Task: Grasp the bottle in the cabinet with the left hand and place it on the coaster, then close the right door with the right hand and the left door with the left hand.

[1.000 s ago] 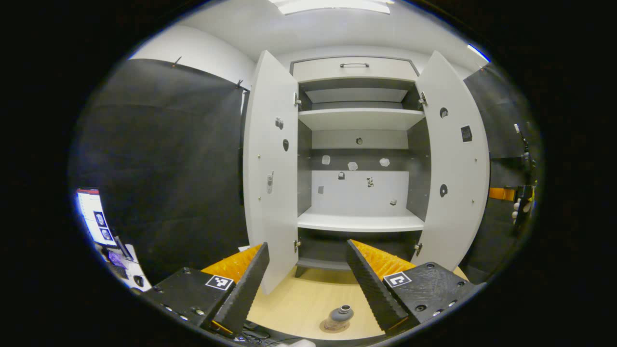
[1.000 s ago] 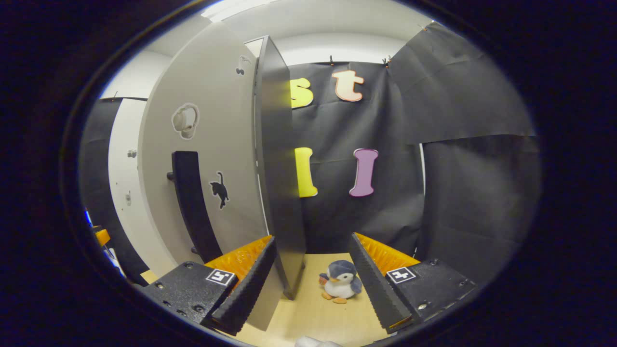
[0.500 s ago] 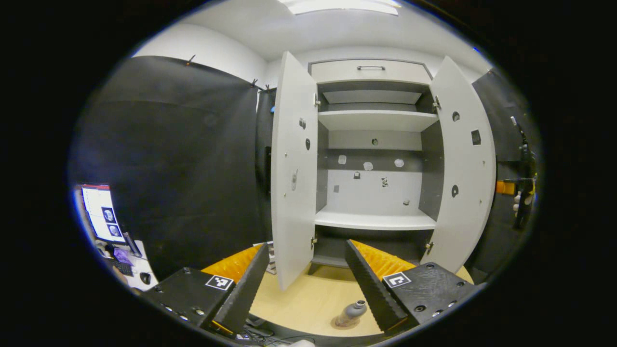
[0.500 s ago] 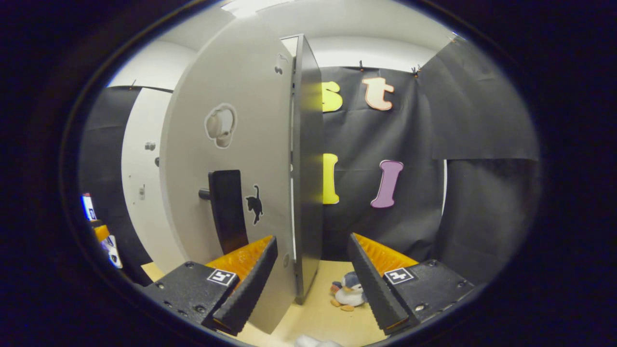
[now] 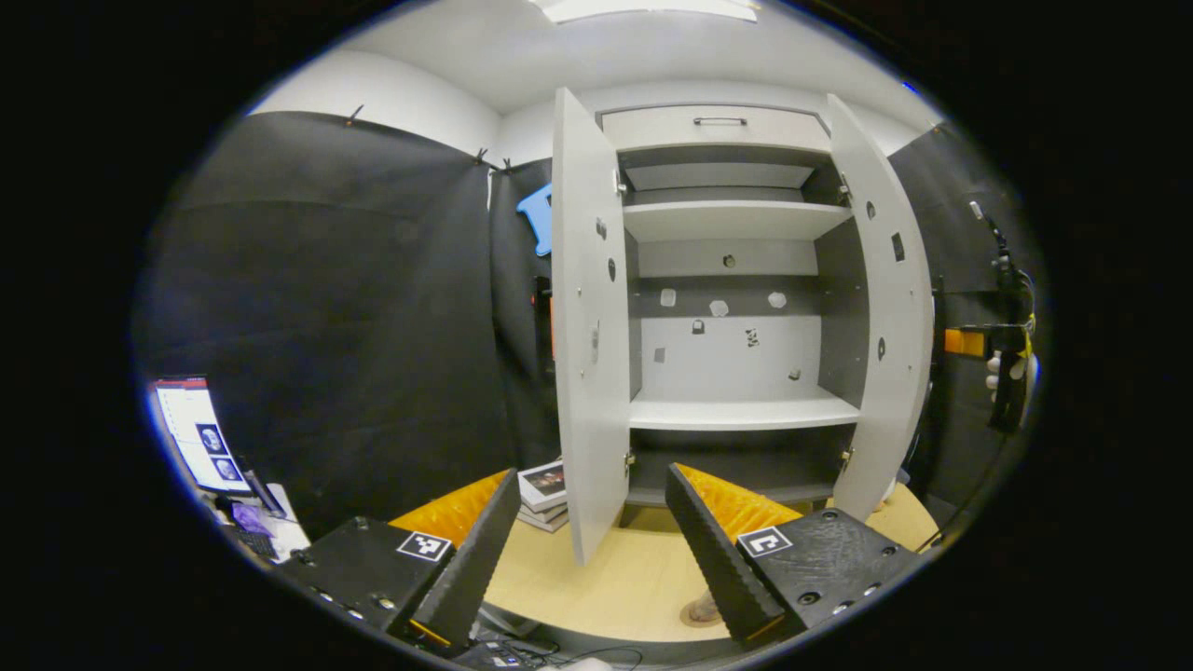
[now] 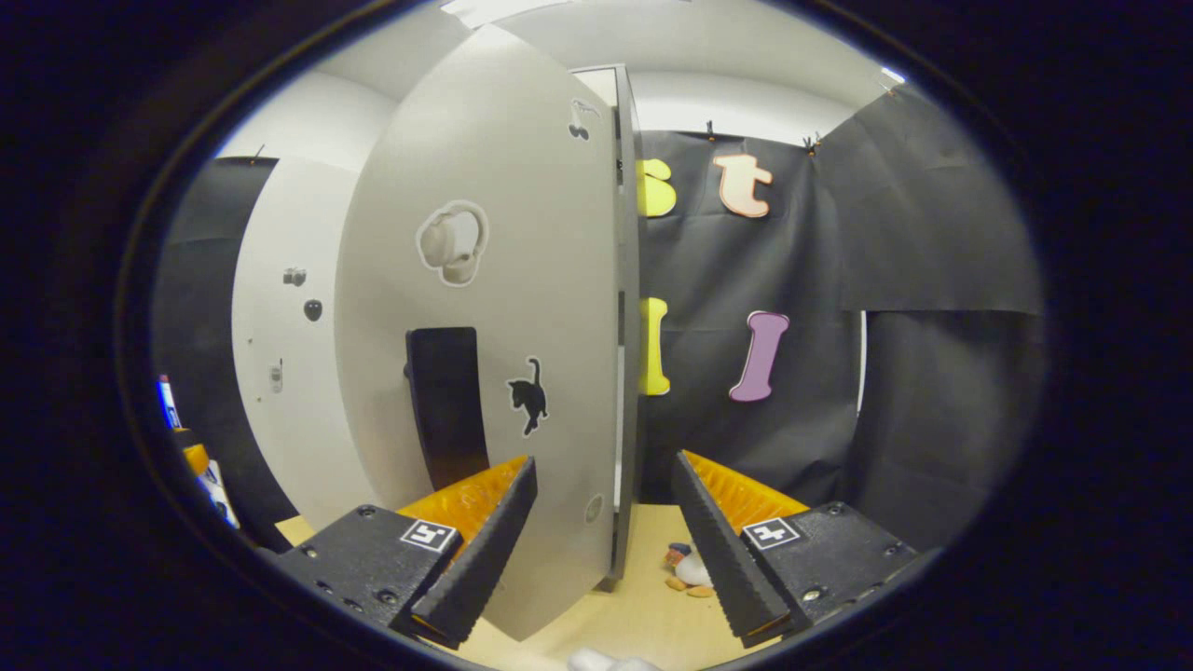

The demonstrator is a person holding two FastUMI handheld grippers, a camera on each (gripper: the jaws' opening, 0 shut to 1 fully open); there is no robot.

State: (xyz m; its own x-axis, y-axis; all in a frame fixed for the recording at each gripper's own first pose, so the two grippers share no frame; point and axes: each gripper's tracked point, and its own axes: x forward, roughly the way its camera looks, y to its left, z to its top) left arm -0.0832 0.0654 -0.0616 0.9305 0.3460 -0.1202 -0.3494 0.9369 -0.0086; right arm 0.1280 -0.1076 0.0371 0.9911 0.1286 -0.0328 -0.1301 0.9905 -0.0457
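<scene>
Right door edge-on between the right gripper's spread fingers; bottle out of the cabinet.

Going left to right in the left gripper view: the left gripper (image 5: 587,550) is hanging spread and empty, the left door (image 5: 587,354) standing open just ahead of it, the cabinet (image 5: 736,410) shelves bare, the coaster (image 5: 699,610) peeking beside its right finger, the bottle itself hidden. In the right gripper view the right gripper (image 6: 606,540) is gaping, holding nothing, and the right door (image 6: 522,354) is standing upright, long axis vertical, its free edge pointing at the camera. The right hand is judged nearer; the push should go leftward against the panel.
</scene>
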